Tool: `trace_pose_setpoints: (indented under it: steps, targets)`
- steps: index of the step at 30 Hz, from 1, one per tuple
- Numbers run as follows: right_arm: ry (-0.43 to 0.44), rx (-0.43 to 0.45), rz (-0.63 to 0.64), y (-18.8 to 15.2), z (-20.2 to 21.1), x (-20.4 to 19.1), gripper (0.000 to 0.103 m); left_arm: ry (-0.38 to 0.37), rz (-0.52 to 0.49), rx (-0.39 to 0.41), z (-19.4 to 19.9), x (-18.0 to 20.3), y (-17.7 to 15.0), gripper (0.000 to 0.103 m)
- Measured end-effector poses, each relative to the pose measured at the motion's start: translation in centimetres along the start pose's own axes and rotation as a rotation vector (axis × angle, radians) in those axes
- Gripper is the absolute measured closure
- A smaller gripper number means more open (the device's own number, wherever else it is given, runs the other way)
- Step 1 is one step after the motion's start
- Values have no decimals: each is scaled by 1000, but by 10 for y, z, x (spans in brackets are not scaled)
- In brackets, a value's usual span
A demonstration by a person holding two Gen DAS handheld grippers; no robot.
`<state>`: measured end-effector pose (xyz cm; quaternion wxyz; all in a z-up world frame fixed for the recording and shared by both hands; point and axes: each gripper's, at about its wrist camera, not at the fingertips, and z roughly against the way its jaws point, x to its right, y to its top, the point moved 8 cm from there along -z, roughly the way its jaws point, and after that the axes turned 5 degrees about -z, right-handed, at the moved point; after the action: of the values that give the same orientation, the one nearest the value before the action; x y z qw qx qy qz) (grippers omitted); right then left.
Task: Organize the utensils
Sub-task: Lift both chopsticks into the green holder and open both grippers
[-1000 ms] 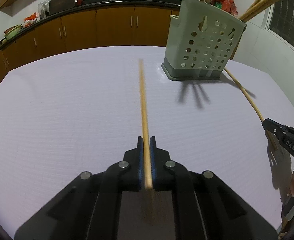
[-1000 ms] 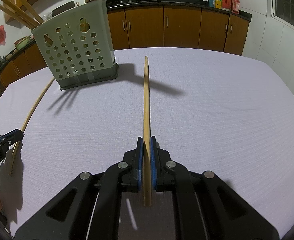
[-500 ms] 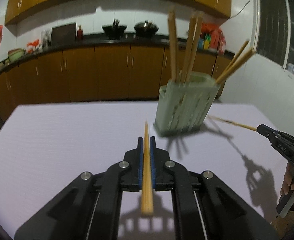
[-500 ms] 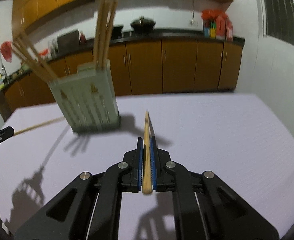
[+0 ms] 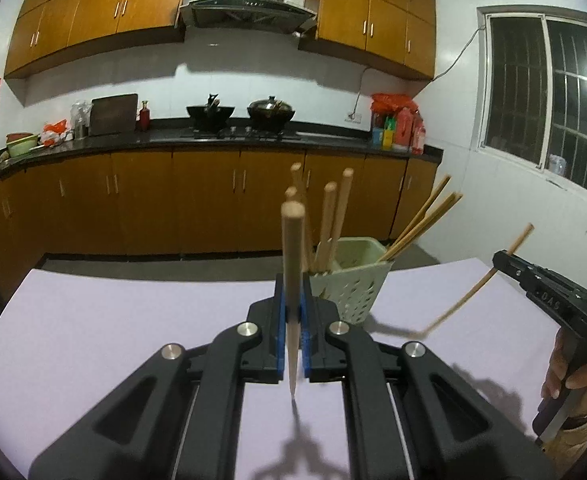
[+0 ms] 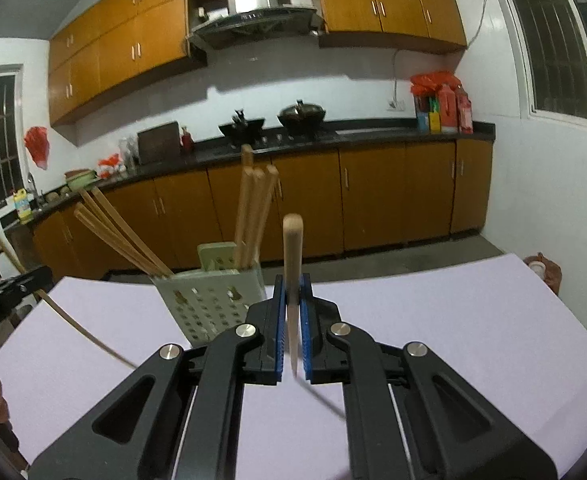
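item: left gripper [image 5: 292, 316]. my blue-padded fingers [image 5: 279, 332] are pinched on a wooden chopstick [image 5: 292, 280]. long axis near vertical, blunt end up, tapered tip down and clear above the lilac tablecloth [image 5: 93, 340], where its shadow falls.

item: right gripper [image 6: 292, 316]. fingers pressed onto a second chopstick [image 6: 293, 280], same pose: upright, thick end up, point down, off the cloth.

item: utensil holder [image 5: 353, 280], pale green, perforated, standing on the table beyond both grippers. in the left view it sits just right of my held stick; in the right view the holder [image 6: 209, 304] sits left of centre. a cluster of upright chopsticks [image 5: 333, 220] stands in one part, and leaning chopsticks [image 5: 425, 220] splay outward from another.

item: cross views. the left camera shows the right gripper [image 5: 509, 264] from the side at the far right, its stick seen full length, tilted, upper end up-right, lower end down-left toward the table; the operator's hand [image 5: 573, 372] on the handle shows there too. the right camera shows the left gripper [image 6: 25, 284] at the left edge with its stick slanting down-right above the cloth. only these side views give each stick's whole length; each own-wrist view foreshortens it.

item: background. wooden kitchen cabinets [image 5: 213, 200], a wok [image 5: 271, 108] on the hob, a range hood [image 5: 249, 4], a barred window [image 5: 545, 108].
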<state>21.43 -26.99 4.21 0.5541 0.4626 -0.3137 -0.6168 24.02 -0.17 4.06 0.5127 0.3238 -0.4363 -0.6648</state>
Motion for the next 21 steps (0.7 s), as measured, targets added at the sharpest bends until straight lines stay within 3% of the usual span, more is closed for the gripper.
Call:
trace_pose_setpoints:
  steps: [6,11,15,21]
  targets:
    - [69,75,-3,30,15,-24,96,-45,-9,80,7,20,34,96]
    - [137,222,-7,81,33,-47,96,-74,-12,209,21,39,86,96]
    - [166,361,-23,119,36,-60,96,-49,-17,308,24,48,124,96]
    - [159,426,-34,126,-2,-63,96,-10,-33,320,-1,53,135,96]
